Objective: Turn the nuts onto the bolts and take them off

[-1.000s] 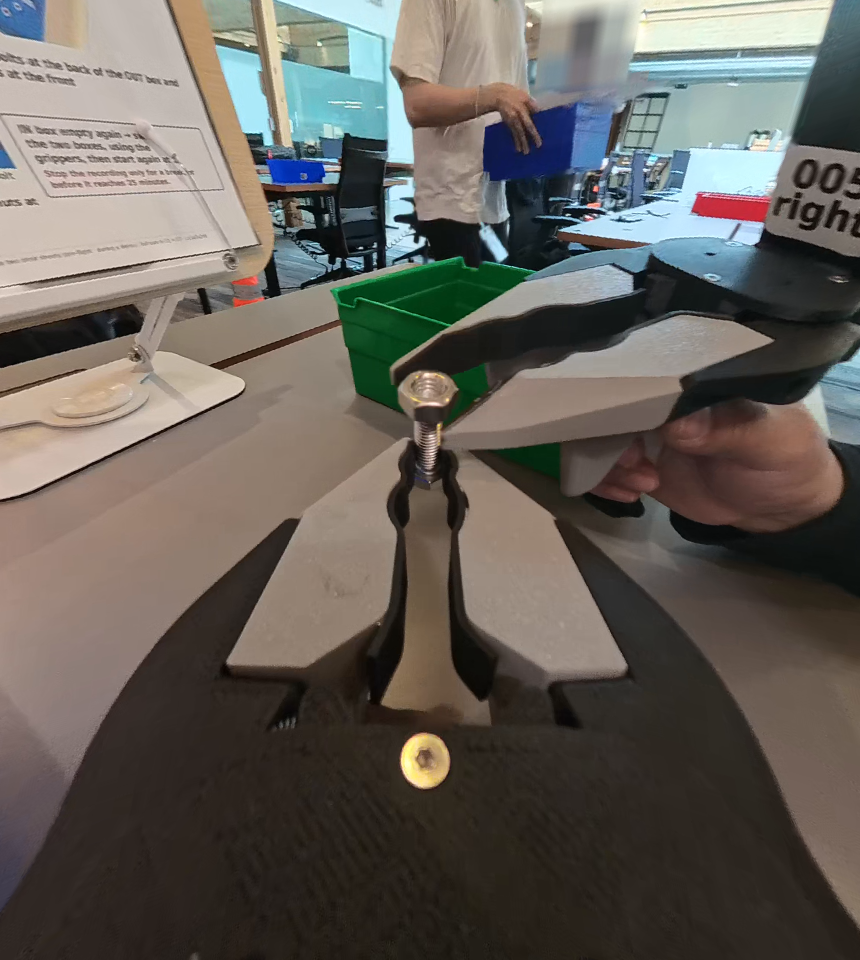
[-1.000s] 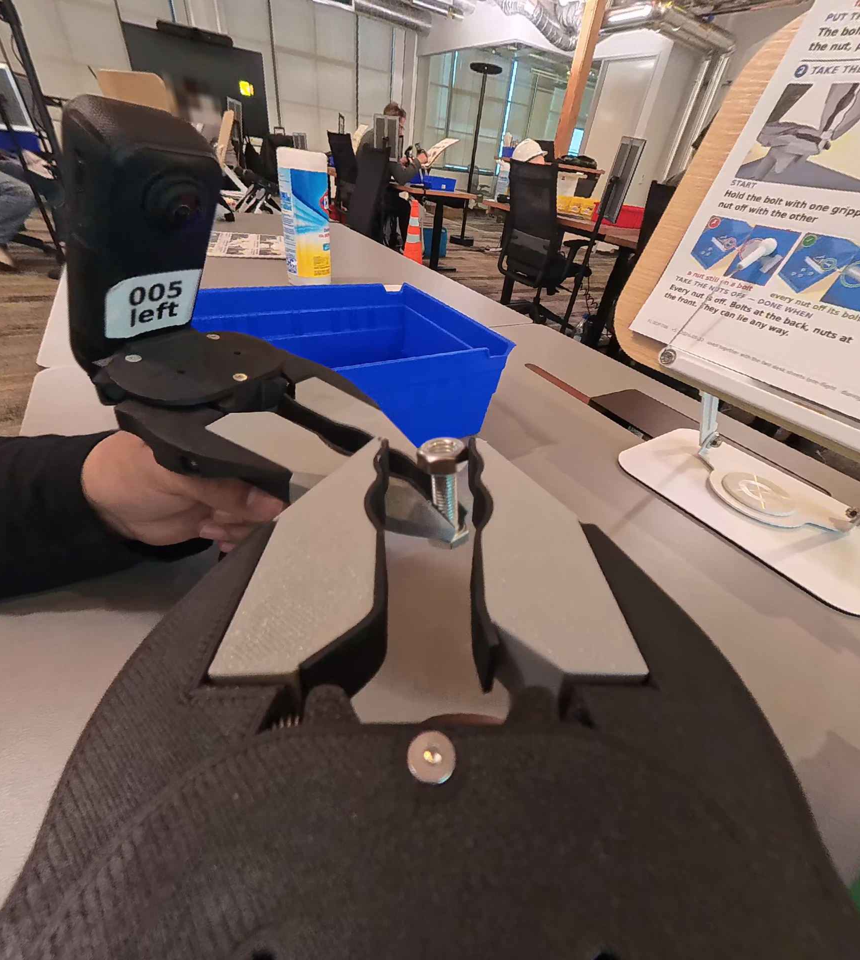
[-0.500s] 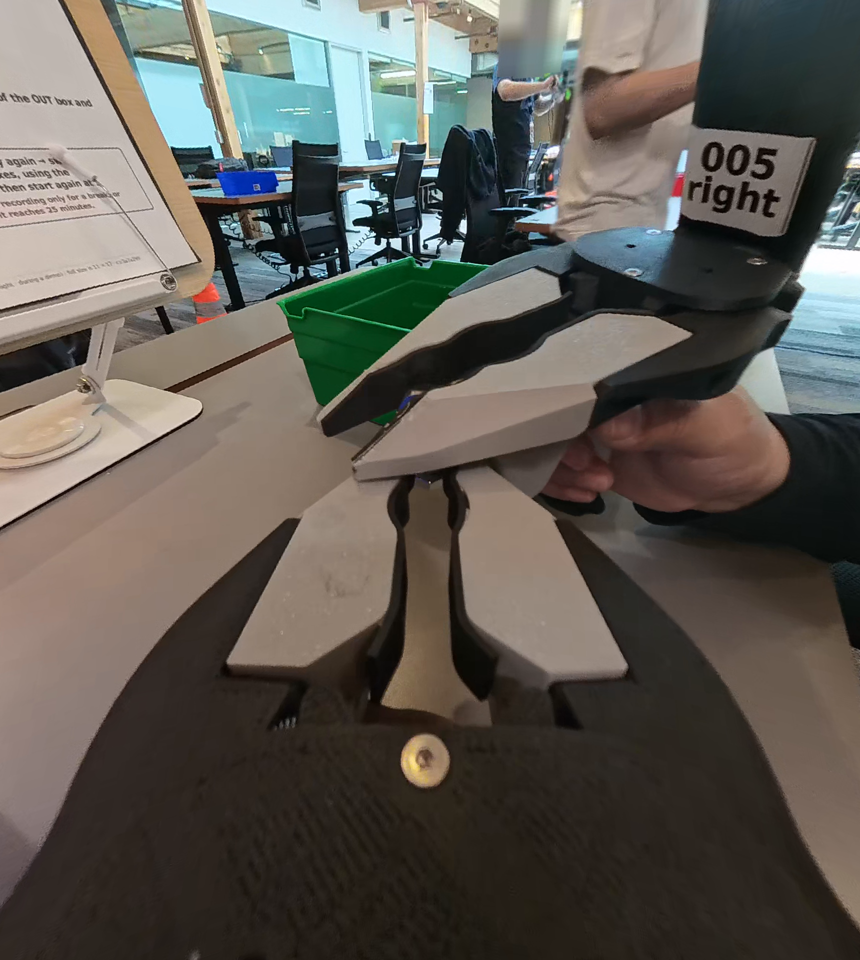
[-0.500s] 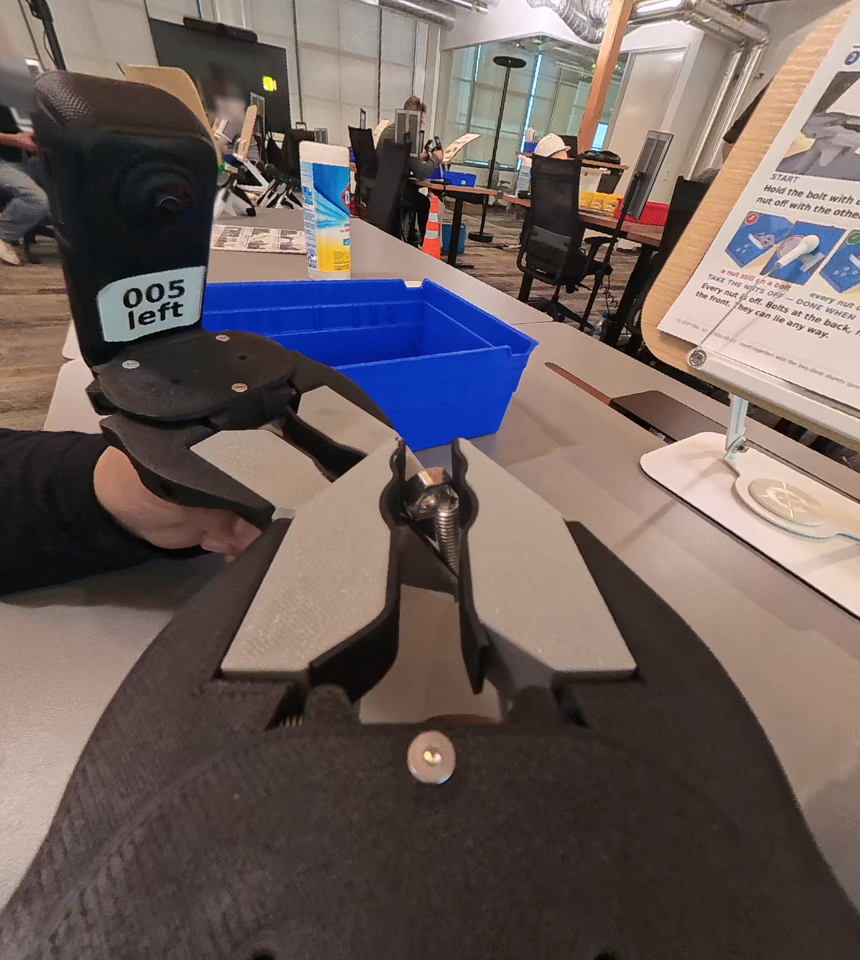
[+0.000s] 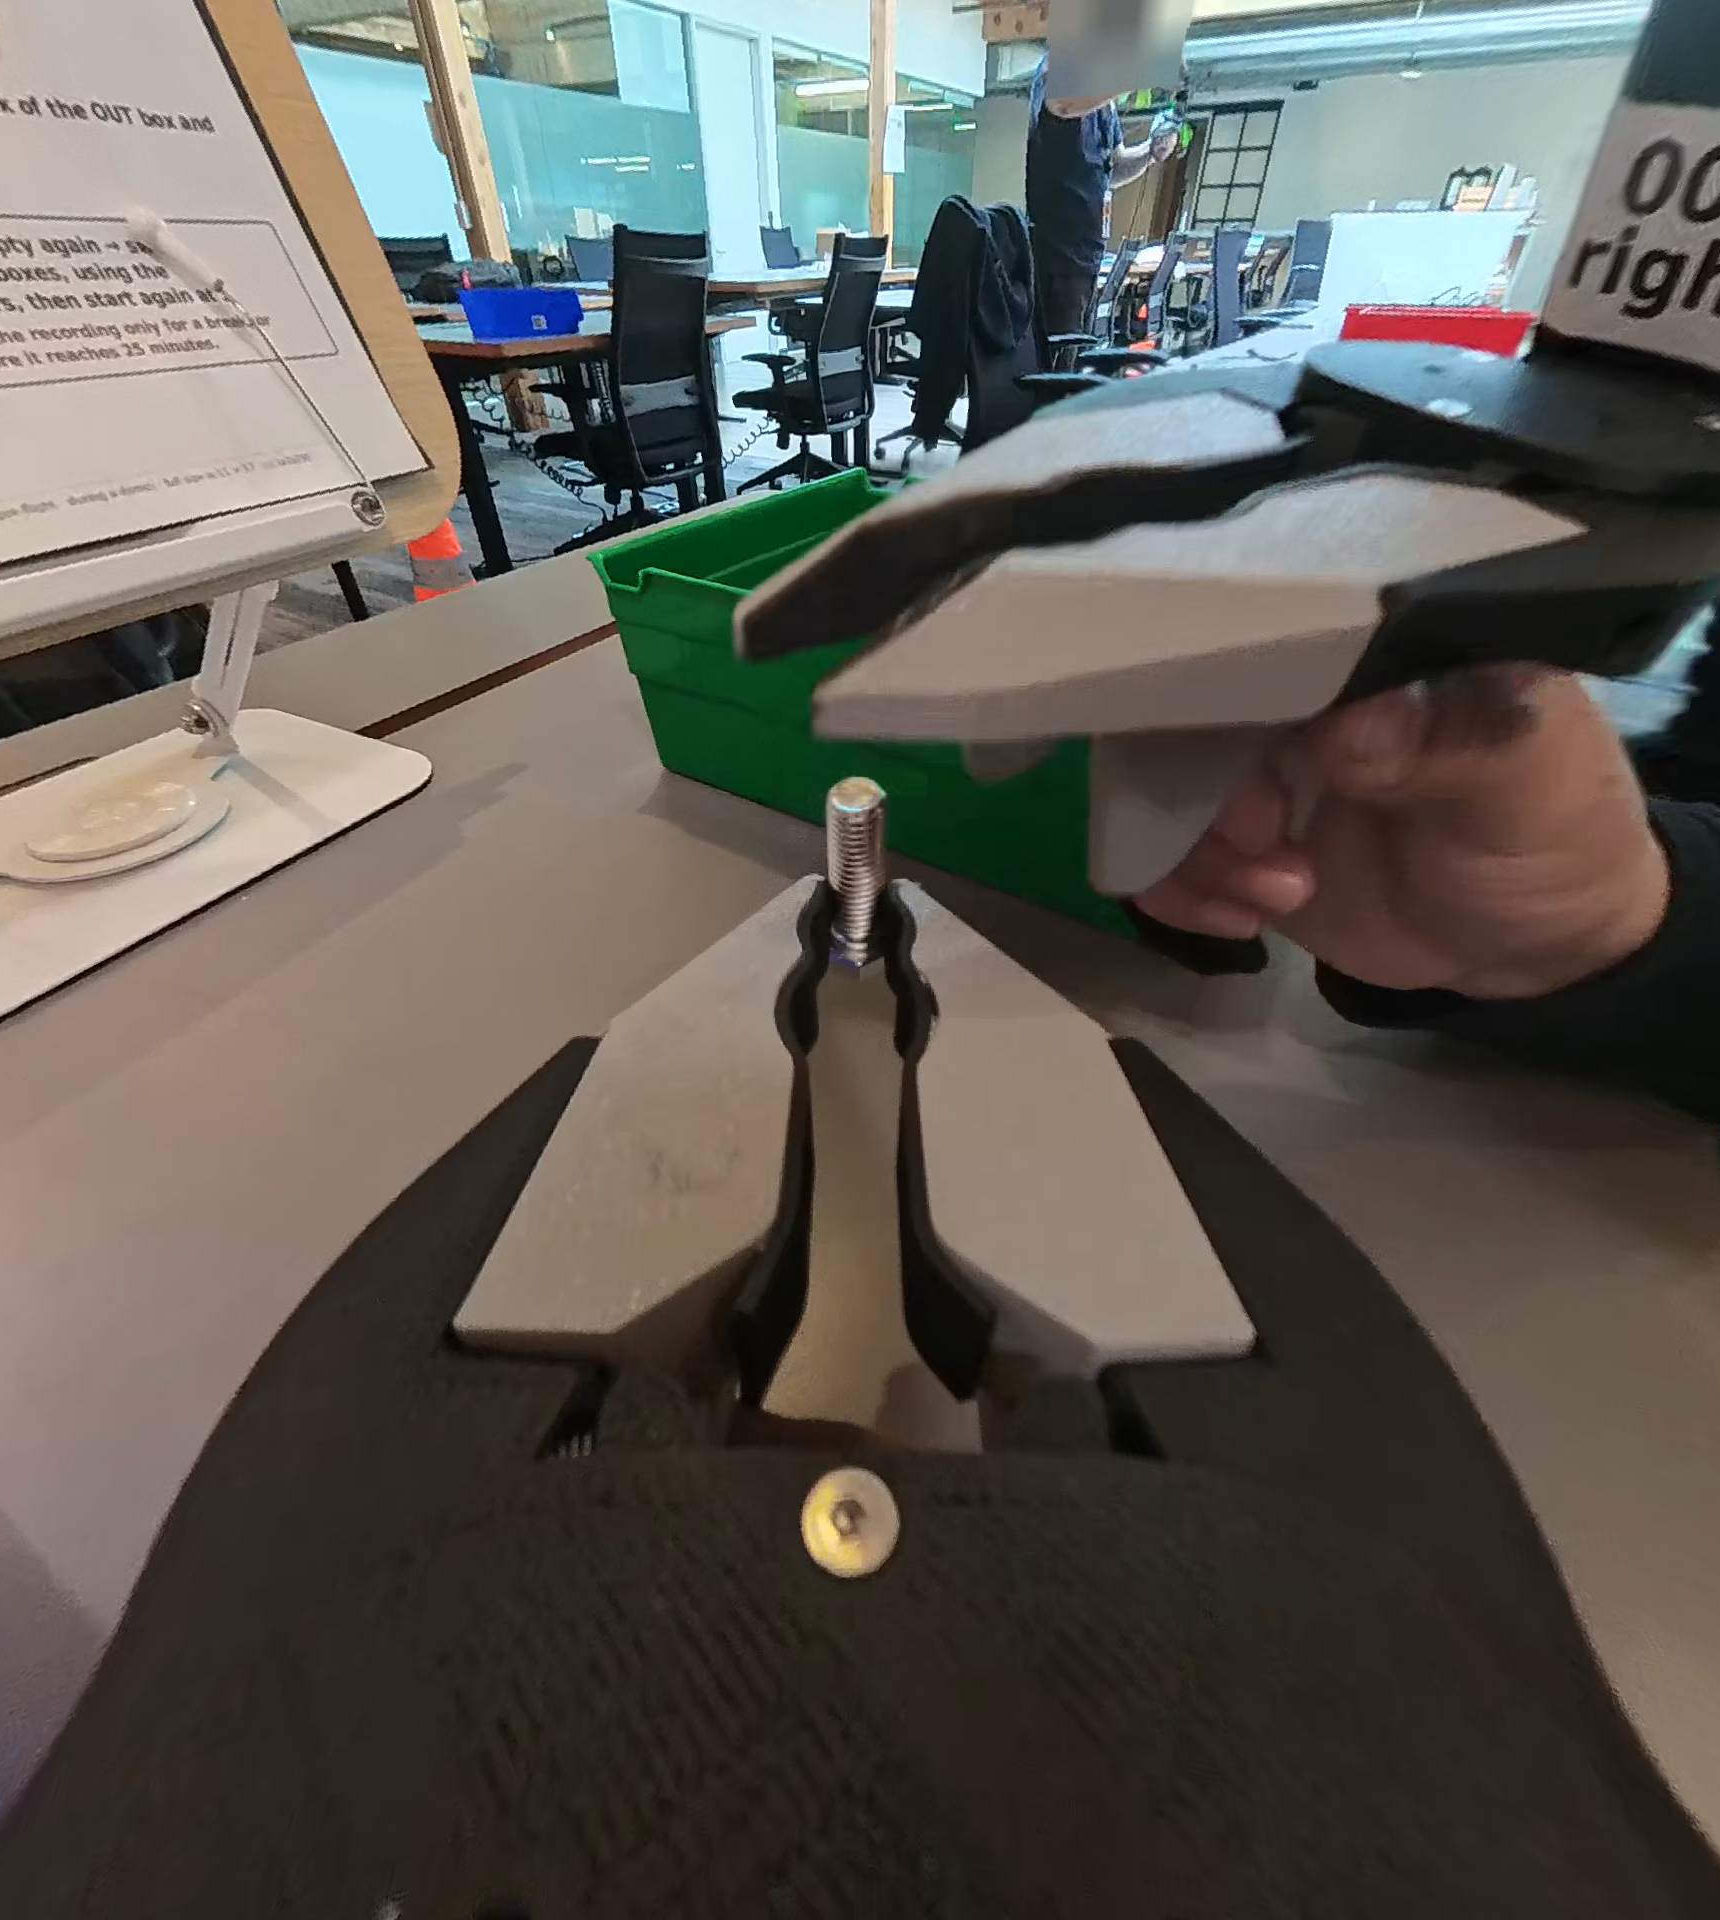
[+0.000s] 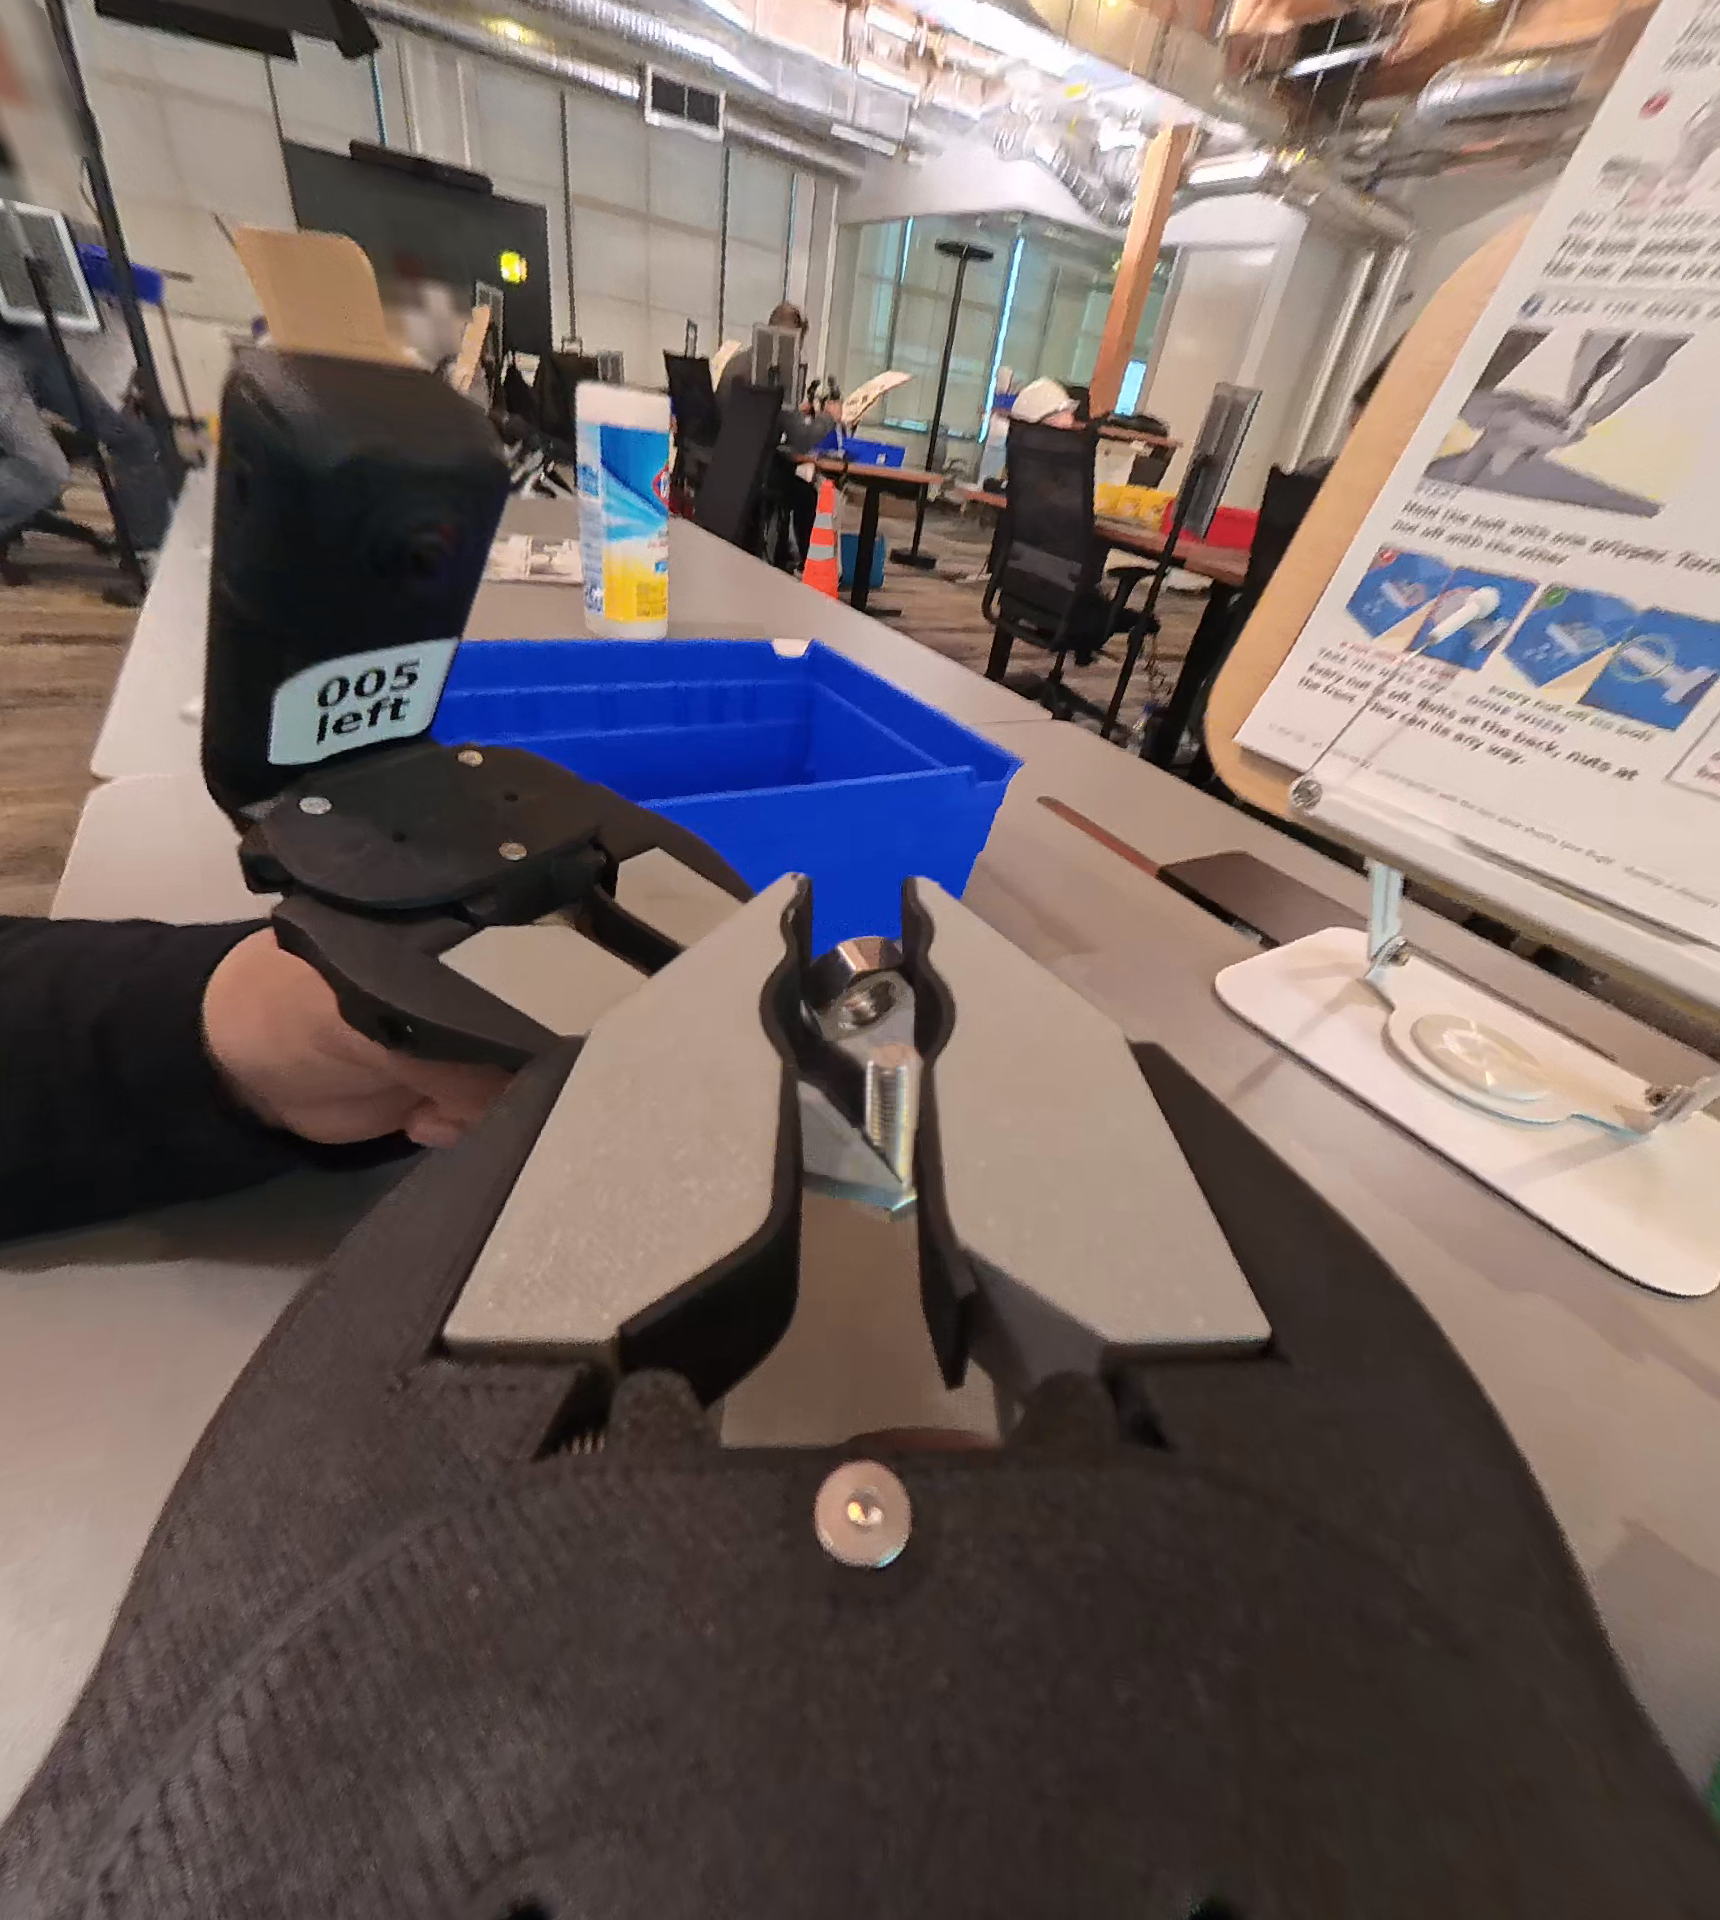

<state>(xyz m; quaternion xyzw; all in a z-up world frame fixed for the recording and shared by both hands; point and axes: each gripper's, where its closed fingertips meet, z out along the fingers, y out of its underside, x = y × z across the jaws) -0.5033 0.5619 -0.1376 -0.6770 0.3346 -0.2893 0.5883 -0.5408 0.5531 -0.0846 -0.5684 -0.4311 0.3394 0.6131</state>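
Left gripper (image 5: 854,914): fingertips pinched on bolt (image 5: 856,862) near its head; threaded shank upright, top end bare. Right gripper (image 6: 856,956): fingers clamped on hex nut (image 6: 854,1000), held just above and clear of bolt tip. Green bin (image 5: 731,665) behind bolt on grey table (image 5: 420,987). Blue bin (image 6: 731,738) beyond nut; contents not discernible.

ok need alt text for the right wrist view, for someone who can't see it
The right gripper is shut on a steel nut, held just clear of the tip of an upright bolt that the left gripper clamps. Behind them on the grey table sits a blue bin, with an instruction board at right.
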